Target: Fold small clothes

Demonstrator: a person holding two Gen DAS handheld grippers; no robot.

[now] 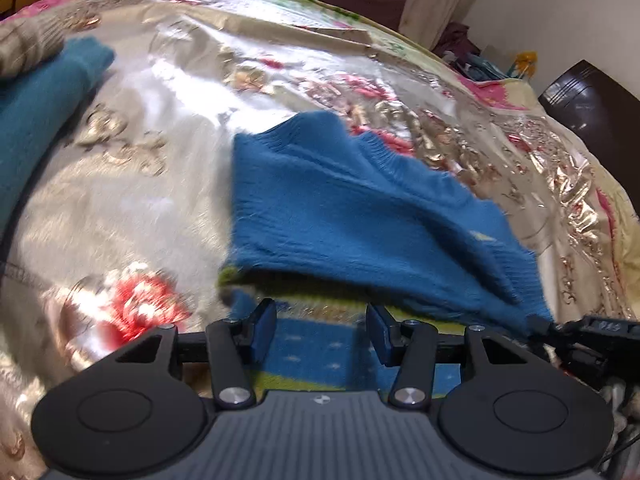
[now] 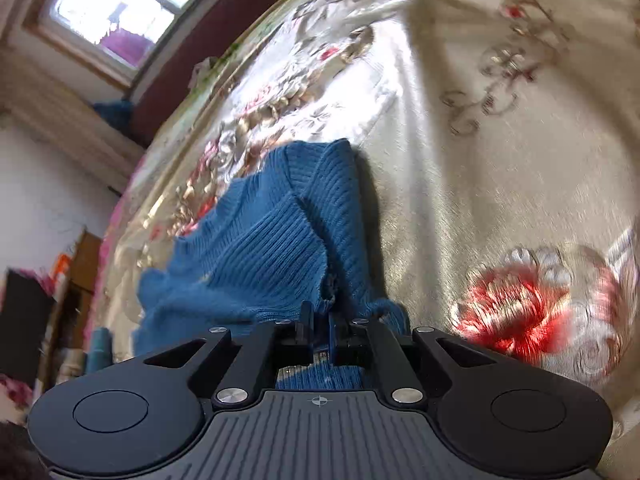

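On the bed point(image 1: 168, 184), under its shiny cream cover with red and gold flowers, the blue knit sweater point(image 1: 344, 208) lies right in front of you, bunched and partly lifted, its ribbed edges pointing to the far side. Treat it as soft and limp: it looks like a light, fuzzy rib knit that will sag wherever you do not support it, stretch if you drag it by one point, and cling a little to itself. By my reading the satin under it is slick, so the whole garment may slide rather than fold when you pull. Take it at a ribbed hem or cuff, where the knit is denser, and at two well-separated points so an edge stays straight.

At the far left a second, teal garment point(image 1: 44, 92) rests folded, with a beige knit piece point(image 1: 28, 44) on top of it.

Your right gripper point(image 2: 320, 336) has its jaws together on a bunch of the sweater's near edge; the fabric rises out from between the pads. That pinch looks small and near a frayed-looking rim, so it could slip. Your left gripper point(image 1: 322, 328) stands with its jaws apart, nothing pressed between them, just near of the sweater's lifted hem, over a patterned blue and green cloth point(image 1: 316, 356) with small pale dots.

No brand, label or legible writing shows on the clothes. Each gripper body carries only a small round crosshair mark point(image 2: 319, 401), no words.
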